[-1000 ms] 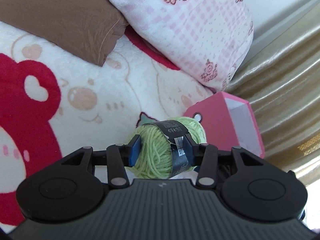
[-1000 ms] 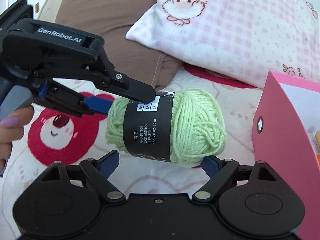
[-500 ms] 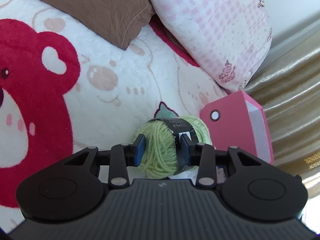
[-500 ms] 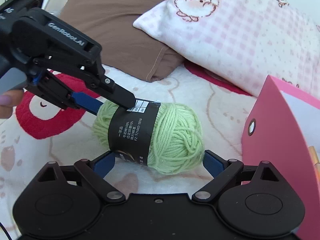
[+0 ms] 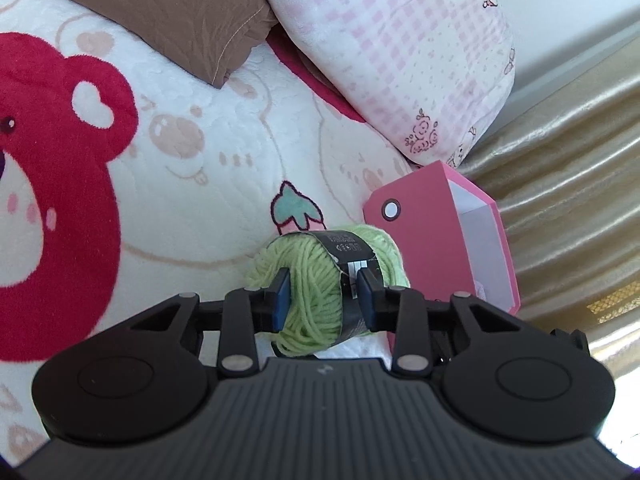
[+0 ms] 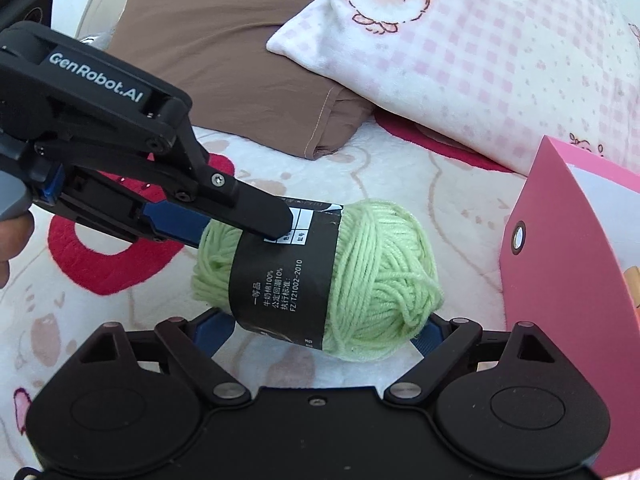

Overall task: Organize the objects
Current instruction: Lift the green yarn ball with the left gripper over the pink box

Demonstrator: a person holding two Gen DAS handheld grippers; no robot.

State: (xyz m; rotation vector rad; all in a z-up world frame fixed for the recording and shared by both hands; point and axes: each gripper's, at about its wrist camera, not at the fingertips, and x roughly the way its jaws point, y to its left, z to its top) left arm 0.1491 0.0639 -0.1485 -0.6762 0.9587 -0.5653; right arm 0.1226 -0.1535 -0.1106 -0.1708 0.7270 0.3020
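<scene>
left gripper (image 5: 322,294) jaws clenched on yarn (image 6: 320,276); right gripper (image 6: 324,330) jaws spread wide, empty. yarn not yet in pink box (image 6: 560,264), right of frame.

Bear-print blanket (image 5: 224,184), brown pillow (image 5: 172,12), pink checked pillow (image 5: 412,60); perhaps a gold curtain (image 5: 568,168), sunlit.

This is a bedroom in a home, seen from on top of a bed. A fleecy white blanket (image 5: 224,184) with a red cartoon bear fills the left and centre, a brown pillow (image 6: 240,52) and a pink checked pillow (image 6: 500,48) lie across the top, and a gold curtain (image 5: 568,168) hangs at the right edge.
</scene>
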